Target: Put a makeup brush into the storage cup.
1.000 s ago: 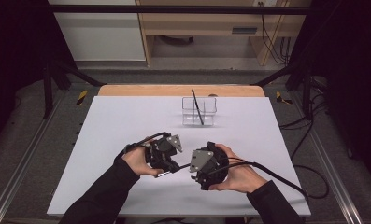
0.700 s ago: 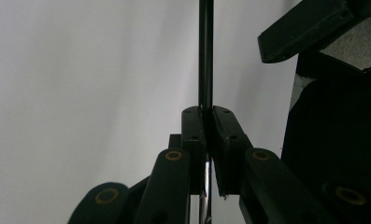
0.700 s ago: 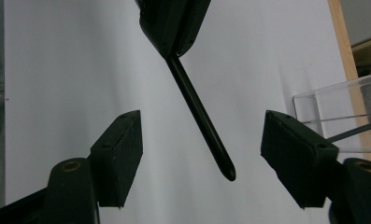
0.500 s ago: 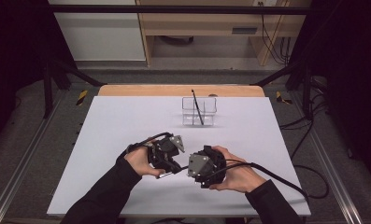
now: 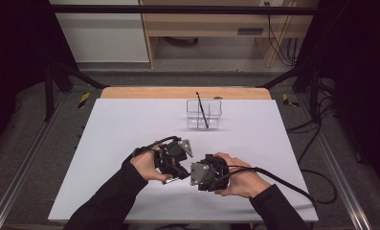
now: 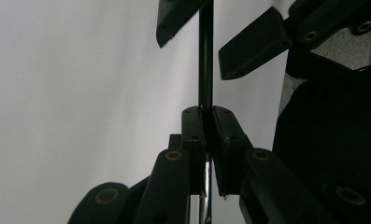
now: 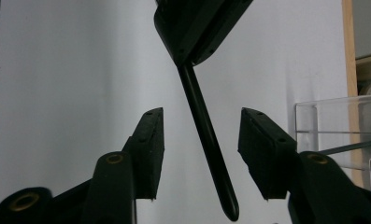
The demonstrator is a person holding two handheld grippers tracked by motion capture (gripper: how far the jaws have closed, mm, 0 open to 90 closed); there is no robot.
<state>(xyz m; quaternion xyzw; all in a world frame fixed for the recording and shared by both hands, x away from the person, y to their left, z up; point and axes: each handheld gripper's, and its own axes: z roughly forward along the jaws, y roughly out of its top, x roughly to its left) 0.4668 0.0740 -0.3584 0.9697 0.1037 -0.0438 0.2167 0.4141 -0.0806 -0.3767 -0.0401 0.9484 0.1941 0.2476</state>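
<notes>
Black pen [image 6: 205, 56] clenched between left gripper [image 6: 205, 122] jaws above white table [image 5: 120, 129], its free end reaching between spread, released jaws of right gripper [image 7: 199, 135], untouched by either. Clear compartmented organizer [image 5: 204, 114] well apart, holding another pen [image 5: 202, 110].

black pen [image 7: 206, 140], white table [image 5: 130, 124], clear organizer [image 5: 204, 115]

We see a slim black pen [image 7: 206, 140] held clamped between the jaws of the left gripper [image 6: 206, 135], its rounded end reaching out between the spread jaws of the right gripper [image 7: 199, 140], touching neither. A second black pen [image 5: 203, 111] stands tilted in a clear compartmented holder [image 5: 204, 115] at the far side of the white surface [image 5: 120, 129].
</notes>
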